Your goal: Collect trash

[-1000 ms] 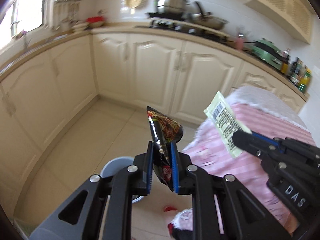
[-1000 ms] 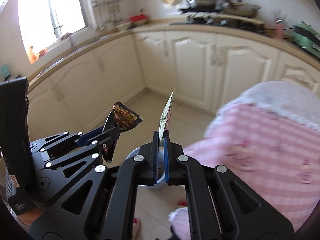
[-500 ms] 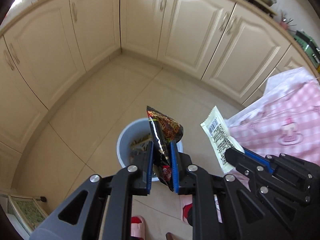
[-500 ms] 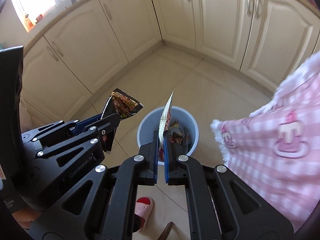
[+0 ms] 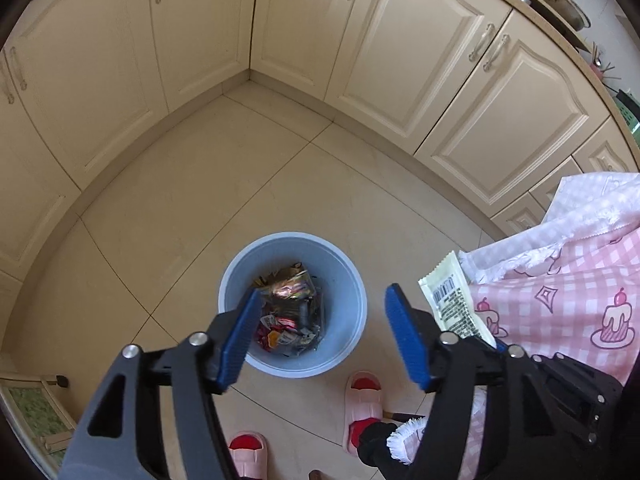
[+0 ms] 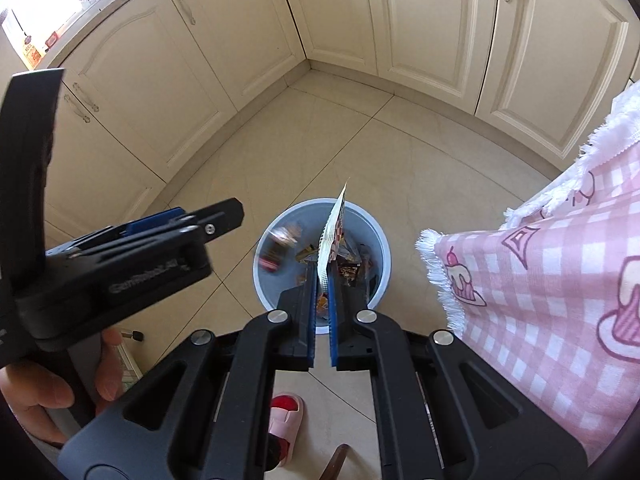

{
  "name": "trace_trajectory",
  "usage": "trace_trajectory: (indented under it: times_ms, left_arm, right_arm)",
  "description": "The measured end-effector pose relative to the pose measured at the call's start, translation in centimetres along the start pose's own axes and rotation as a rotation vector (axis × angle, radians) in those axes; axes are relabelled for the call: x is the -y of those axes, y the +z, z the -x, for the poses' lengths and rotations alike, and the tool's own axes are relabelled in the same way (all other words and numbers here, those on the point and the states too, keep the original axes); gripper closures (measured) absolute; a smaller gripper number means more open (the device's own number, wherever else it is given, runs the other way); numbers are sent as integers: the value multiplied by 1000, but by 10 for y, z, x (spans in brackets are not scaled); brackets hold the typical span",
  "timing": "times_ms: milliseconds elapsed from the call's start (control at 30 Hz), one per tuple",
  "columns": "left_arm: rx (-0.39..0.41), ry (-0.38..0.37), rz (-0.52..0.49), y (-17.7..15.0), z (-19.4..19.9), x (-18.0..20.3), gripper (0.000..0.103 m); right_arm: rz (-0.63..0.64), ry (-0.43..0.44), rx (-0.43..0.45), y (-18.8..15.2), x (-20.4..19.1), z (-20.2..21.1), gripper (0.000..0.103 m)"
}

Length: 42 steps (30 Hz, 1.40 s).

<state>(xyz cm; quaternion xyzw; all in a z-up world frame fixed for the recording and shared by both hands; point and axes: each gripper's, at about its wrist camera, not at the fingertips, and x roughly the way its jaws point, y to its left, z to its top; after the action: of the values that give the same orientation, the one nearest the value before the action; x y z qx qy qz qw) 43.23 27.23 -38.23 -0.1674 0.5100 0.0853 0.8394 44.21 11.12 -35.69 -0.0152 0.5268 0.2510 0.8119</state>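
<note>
The pale wrapper (image 6: 334,236) stood edge-on and upright in my right gripper (image 6: 322,312), clamped tight, directly above the blue bin (image 6: 379,240) — long axis pointing down into it. My left gripper (image 5: 320,332) had just been opening, its fingers (image 5: 404,340) wide with nothing between them, over the same bin.

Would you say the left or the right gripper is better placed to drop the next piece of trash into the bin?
Right: the right gripper pinches the pale wrapper above the blue bin. The left gripper has just opened, empty.
</note>
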Motion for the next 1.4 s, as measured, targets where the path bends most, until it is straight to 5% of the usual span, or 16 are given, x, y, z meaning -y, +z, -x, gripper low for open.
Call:
trace_trajectory:
  times_ms: [433,700,867,1033,1100,1400]
  left_arm:
    - [102,189,18,-18,56,-34,28]
    - [182,235,11,-14,99,-36,28]
    - [259,257,5,-17,140,-29,25]
    - [327,306,-31,-28,188,-12,25]
    - [357,291,-27,-32,206,-5,25]
    - [565,198,-68,-79,331,57,16]
  right_arm:
    - [42,17,7,5,-27,-6,98]
    - [95,9,78,26,-51,-6,96]
    - [124,-21,137,35,-55,13,71]
    - [143,-48,202,23,-58,68,66]
    - [137,-66,257,13,-58,102,56]
    - [122,-142,512,-47,-46,270,44]
